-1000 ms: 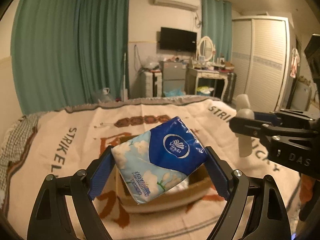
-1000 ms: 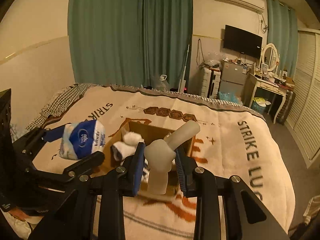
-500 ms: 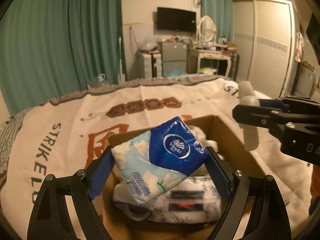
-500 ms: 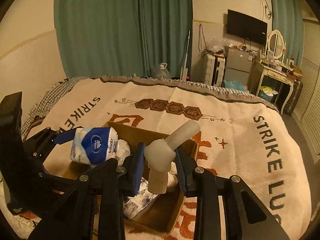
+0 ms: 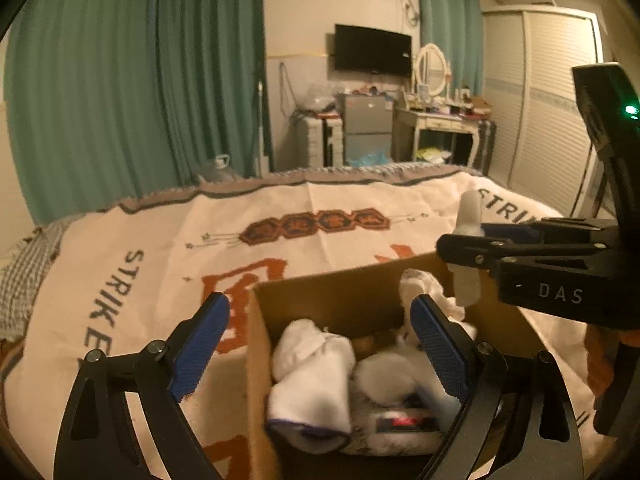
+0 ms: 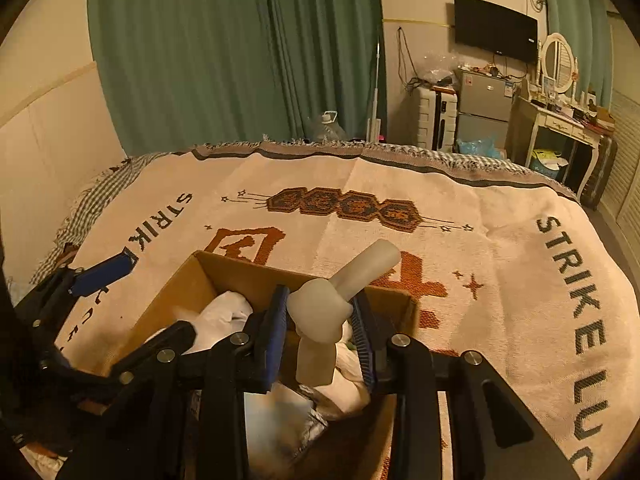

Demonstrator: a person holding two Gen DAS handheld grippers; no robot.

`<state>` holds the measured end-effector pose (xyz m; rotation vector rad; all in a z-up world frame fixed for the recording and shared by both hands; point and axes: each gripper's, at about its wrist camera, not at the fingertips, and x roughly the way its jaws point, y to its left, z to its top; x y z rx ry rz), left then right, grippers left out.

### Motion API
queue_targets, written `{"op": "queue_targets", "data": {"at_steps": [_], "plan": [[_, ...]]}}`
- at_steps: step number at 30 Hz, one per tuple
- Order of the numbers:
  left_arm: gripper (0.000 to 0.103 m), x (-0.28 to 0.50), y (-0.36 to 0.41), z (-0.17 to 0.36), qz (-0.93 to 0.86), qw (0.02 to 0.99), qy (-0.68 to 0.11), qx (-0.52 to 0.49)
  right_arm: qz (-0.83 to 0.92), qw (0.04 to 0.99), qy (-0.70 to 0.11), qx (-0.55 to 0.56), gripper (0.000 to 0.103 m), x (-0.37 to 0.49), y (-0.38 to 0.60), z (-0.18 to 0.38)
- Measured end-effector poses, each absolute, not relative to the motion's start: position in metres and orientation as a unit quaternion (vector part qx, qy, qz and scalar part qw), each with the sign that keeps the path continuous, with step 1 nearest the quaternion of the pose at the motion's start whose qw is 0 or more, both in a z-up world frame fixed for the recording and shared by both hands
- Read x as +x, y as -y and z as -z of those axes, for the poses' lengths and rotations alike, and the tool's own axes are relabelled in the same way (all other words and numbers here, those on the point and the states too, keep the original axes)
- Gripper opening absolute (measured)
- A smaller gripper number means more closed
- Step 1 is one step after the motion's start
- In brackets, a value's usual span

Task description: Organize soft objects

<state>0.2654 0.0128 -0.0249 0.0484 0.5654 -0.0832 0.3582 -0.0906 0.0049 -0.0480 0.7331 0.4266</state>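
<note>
Bedroom, green curtains [image 6: 240, 52] behind; bed covered by a cream blanket [image 5: 280, 232] with "STRIKE" lettering. Cardboard box [image 5: 328, 292] sits on the blanket.

Left gripper [image 5: 320, 344]: jaws wide, nothing between them, blue pads [image 5: 200, 340] straddling the box's near-left corner, one pad outside the left wall, the other over the interior.

Right gripper [image 6: 320, 320]: jaws narrow, clamped on a white T-shaped soft toy [image 6: 320, 312], held above the box's right half; one stub points up and away over the far wall, another hangs down toward the contents.

Inside the box: rolled white socks [image 5: 312, 368] at left, more white fabric [image 5: 424, 292] by the far-right corner, a patterned pack [image 5: 400, 428] underneath. Contents partly blurred.
</note>
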Motion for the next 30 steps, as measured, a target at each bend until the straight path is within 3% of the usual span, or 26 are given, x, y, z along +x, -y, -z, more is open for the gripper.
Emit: {"op": "queue_targets", "data": {"at_steps": [2,9,19,25,30], "plan": [[0.093,0.258,-0.016,0.02,0.033,0.961,-0.272,0.028,-0.194,0.917,-0.349,-0.017,0.077,0.356,0.091,-0.011],[0.093,0.223,-0.024,-0.017,0.016,0.968,-0.249,0.027,-0.186,0.932,-0.31,-0.015,0.077,0.31,0.101,-0.062],[0.095,0.104,-0.024,-0.136,0.005,0.995,-0.102,0.022,-0.177,0.963,-0.201,-0.024,0.077,0.182,0.126,-0.177],[0.1,0.042,-0.024,-0.175,0.007,0.999,-0.032,0.01,-0.179,0.978,-0.106,-0.034,0.102,0.086,0.135,-0.223],[0.101,0.014,-0.016,-0.172,0.007,1.0,-0.002,0.019,-0.156,0.983,-0.078,-0.051,0.103,0.047,0.129,-0.223]]}}
